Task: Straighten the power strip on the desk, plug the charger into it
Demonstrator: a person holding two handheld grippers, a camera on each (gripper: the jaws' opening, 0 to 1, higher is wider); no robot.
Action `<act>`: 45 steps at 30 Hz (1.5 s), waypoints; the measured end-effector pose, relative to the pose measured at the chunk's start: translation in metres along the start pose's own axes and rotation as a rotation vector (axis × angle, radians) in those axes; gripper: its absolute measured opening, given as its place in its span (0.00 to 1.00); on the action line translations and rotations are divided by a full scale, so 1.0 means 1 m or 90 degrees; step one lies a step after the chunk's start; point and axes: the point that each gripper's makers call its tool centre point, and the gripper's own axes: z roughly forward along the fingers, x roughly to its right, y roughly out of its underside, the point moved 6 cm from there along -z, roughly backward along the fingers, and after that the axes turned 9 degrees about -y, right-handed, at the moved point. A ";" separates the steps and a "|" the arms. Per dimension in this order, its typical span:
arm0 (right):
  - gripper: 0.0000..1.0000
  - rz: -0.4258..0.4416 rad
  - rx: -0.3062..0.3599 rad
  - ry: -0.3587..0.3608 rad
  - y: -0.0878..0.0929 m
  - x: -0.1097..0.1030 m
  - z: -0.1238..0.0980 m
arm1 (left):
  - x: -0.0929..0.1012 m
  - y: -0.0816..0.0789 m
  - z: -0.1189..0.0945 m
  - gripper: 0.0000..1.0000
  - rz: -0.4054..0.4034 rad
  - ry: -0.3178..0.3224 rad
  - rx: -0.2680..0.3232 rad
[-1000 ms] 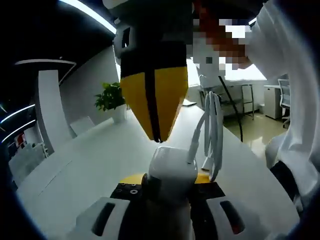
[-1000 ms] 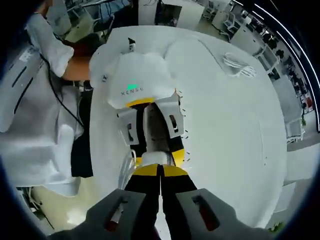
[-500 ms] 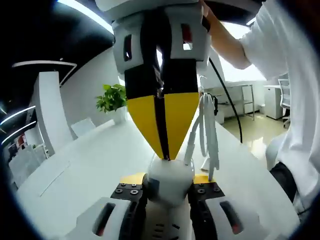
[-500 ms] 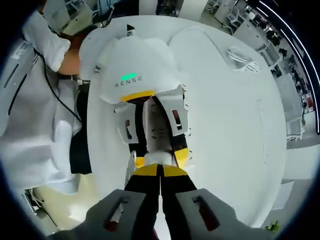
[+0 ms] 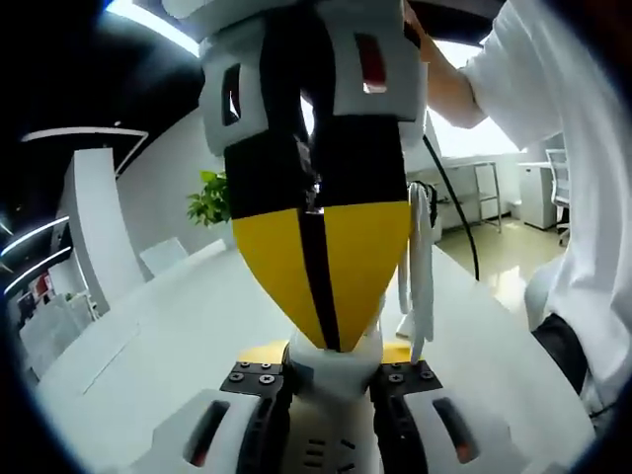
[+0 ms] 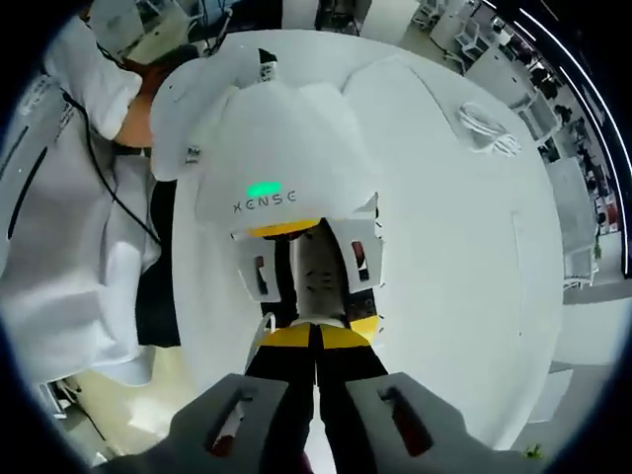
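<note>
The left gripper [image 5: 331,370] holds the white charger [image 5: 331,370] tight, and the shut right gripper [image 5: 321,331] touches its top, nose down.

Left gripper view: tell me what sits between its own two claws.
The white charger, clamped between the left claw tips; the right claw's yellow tips press its top.

An open-plan office is indicated: a long white counter [image 6: 444,247], a potted plant [image 5: 209,202], a desk with a swivel chair [image 5: 561,183], and strip ceiling lighting [image 5: 148,18].
</note>
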 end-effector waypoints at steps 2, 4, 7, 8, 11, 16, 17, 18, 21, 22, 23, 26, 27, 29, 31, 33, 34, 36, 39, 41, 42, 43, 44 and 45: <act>0.00 0.002 0.003 0.001 0.001 0.001 -0.001 | -0.001 0.001 0.000 0.32 0.000 0.000 0.000; 0.00 0.003 0.008 0.001 0.002 0.001 -0.001 | -0.003 0.002 0.000 0.32 -0.003 0.002 0.001; 0.00 -0.002 -0.011 0.020 0.007 0.003 -0.005 | -0.006 0.002 0.001 0.32 -0.013 -0.001 0.002; 0.00 -0.004 -0.010 0.017 0.008 0.004 -0.007 | -0.005 0.001 0.001 0.32 -0.017 -0.001 0.003; 0.00 0.008 -0.018 0.000 0.013 0.005 -0.006 | -0.002 0.000 0.001 0.32 -0.022 -0.002 0.002; 0.00 0.016 -0.027 0.001 0.015 0.006 -0.004 | -0.001 -0.001 0.001 0.32 -0.027 -0.003 0.002; 0.00 0.020 -0.028 0.001 0.015 0.007 -0.004 | -0.001 -0.001 0.002 0.32 -0.028 -0.003 0.002; 0.00 0.014 -0.031 0.003 0.015 0.007 -0.004 | 0.000 -0.002 0.002 0.32 -0.029 -0.004 0.001; 0.00 0.010 -0.041 0.011 0.015 0.007 -0.004 | -0.001 -0.002 0.003 0.32 -0.033 -0.008 -0.003; 0.00 0.011 -0.043 0.011 0.015 0.008 -0.004 | -0.001 -0.002 0.004 0.32 -0.033 -0.008 -0.004; 0.00 0.016 -0.043 0.006 0.014 0.010 -0.004 | -0.001 -0.002 0.004 0.32 -0.035 -0.007 -0.005; 0.00 0.019 -0.046 0.002 0.014 0.010 -0.003 | -0.001 -0.002 0.004 0.31 -0.037 -0.007 -0.008; 0.00 0.018 -0.049 0.000 0.013 0.010 -0.003 | -0.001 -0.002 0.004 0.31 -0.037 -0.007 -0.010; 0.00 0.021 -0.049 -0.003 0.013 0.011 -0.003 | -0.001 -0.002 0.004 0.31 -0.038 -0.007 -0.011; 0.00 0.019 -0.053 0.002 0.013 0.009 -0.002 | -0.002 -0.002 0.004 0.31 -0.036 -0.008 -0.012; 0.00 0.020 -0.057 0.005 0.013 0.009 -0.001 | -0.002 -0.001 0.005 0.31 -0.037 -0.009 -0.014; 0.00 0.015 -0.092 0.011 0.019 0.010 -0.002 | -0.001 0.000 0.006 0.31 -0.035 -0.010 -0.019; 0.00 0.047 -0.065 -0.009 0.018 0.013 -0.002 | -0.001 0.000 0.008 0.31 -0.036 -0.016 -0.020; 0.00 0.034 -0.063 0.003 0.018 0.010 -0.001 | -0.002 0.000 0.008 0.31 -0.033 -0.015 -0.018; 0.00 0.037 -0.060 0.003 0.018 0.012 -0.002 | -0.003 0.000 0.008 0.31 -0.034 -0.015 -0.017; 0.00 0.042 -0.054 -0.001 0.019 0.013 -0.002 | -0.003 0.000 0.008 0.31 -0.033 -0.015 -0.016; 0.00 0.045 -0.050 -0.003 0.019 0.014 -0.002 | -0.003 0.000 0.008 0.31 -0.033 -0.015 -0.016; 0.00 0.043 -0.046 -0.003 0.018 0.013 -0.002 | -0.003 0.001 0.008 0.31 -0.033 -0.016 -0.015; 0.01 0.030 -0.046 -0.002 0.018 0.012 -0.002 | -0.003 0.001 0.008 0.31 -0.033 -0.016 -0.014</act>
